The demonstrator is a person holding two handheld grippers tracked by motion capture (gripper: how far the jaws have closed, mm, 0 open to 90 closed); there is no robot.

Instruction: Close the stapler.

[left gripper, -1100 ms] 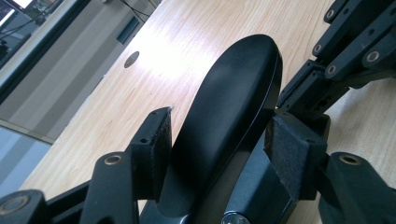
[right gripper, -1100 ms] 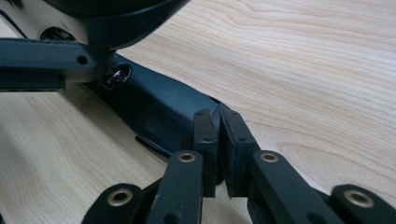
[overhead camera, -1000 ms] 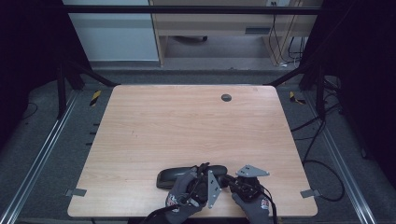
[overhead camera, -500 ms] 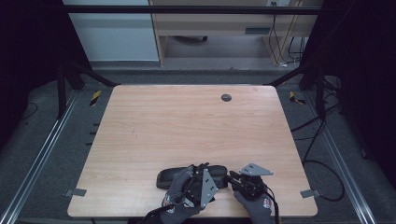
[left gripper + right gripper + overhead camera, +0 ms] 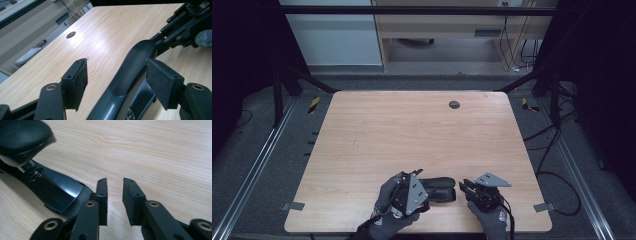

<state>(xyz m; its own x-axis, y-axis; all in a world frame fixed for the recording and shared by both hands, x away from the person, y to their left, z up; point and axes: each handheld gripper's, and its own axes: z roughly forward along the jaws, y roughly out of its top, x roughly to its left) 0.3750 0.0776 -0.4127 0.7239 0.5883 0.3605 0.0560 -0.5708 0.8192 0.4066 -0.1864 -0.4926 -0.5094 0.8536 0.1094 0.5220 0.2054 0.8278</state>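
Observation:
A black stapler [image 5: 439,187] lies near the table's front edge, its top arm raised off its base. My left gripper [image 5: 430,193] comes at it from the left. In the left gripper view the stapler's arm [image 5: 132,65] runs between the wide-open pads of the left gripper [image 5: 117,80], close to the right pad [image 5: 162,85] and clear of the left one; these jaws have just been opening. My right gripper [image 5: 465,188] sits at the stapler's right end. In its own view the right gripper [image 5: 115,200] shows a narrow empty gap beside the stapler's base [image 5: 57,190]; its jaws have just been closing.
The wooden table [image 5: 412,130] has a round cable hole [image 5: 454,104] near its far edge. Metal rails and black cables run along the floor on both sides. The other hand's gripper [image 5: 182,27] shows beyond the stapler in the left gripper view.
My left gripper has shifted a little to the left and lifted slightly. The right hand has stayed in place, and the stapler has not moved on the table.

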